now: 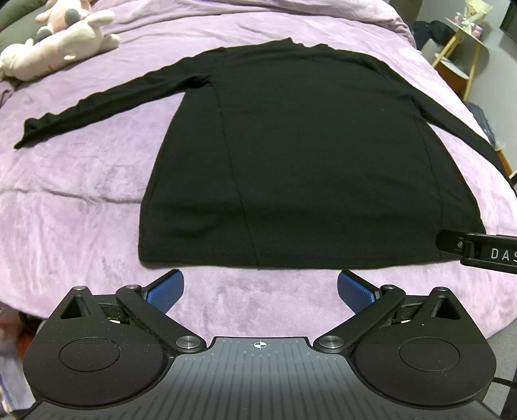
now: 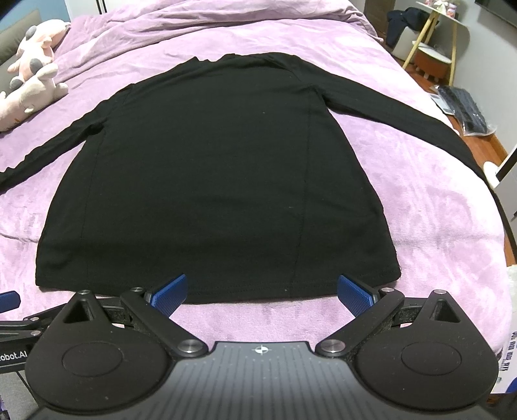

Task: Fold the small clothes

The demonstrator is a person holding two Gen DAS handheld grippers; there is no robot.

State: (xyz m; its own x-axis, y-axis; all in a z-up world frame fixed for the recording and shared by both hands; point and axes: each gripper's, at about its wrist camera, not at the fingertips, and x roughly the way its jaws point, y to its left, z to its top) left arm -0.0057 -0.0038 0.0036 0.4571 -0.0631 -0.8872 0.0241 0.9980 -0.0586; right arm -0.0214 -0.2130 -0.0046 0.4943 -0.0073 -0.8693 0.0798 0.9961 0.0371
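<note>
A black long-sleeved shirt (image 1: pixel 290 155) lies flat on the purple bedspread (image 1: pixel 80 194), hem nearest me, both sleeves spread out to the sides. It also shows in the right wrist view (image 2: pixel 210 177). My left gripper (image 1: pixel 260 287) is open and empty, just short of the hem, left of its middle. My right gripper (image 2: pixel 261 292) is open and empty, its blue fingertips (image 2: pixel 171 290) at the hem near the right corner. The right gripper's finger shows in the left wrist view (image 1: pixel 452 242) at the shirt's right hem corner.
Plush toys (image 1: pixel 58 42) lie at the far left of the bed, and show in the right wrist view (image 2: pixel 32 71). A yellow-legged side table (image 2: pixel 433 38) and dark clothing (image 2: pixel 400 22) stand beyond the bed's right edge. A bagged keyboard (image 2: pixel 465 110) lies on the floor.
</note>
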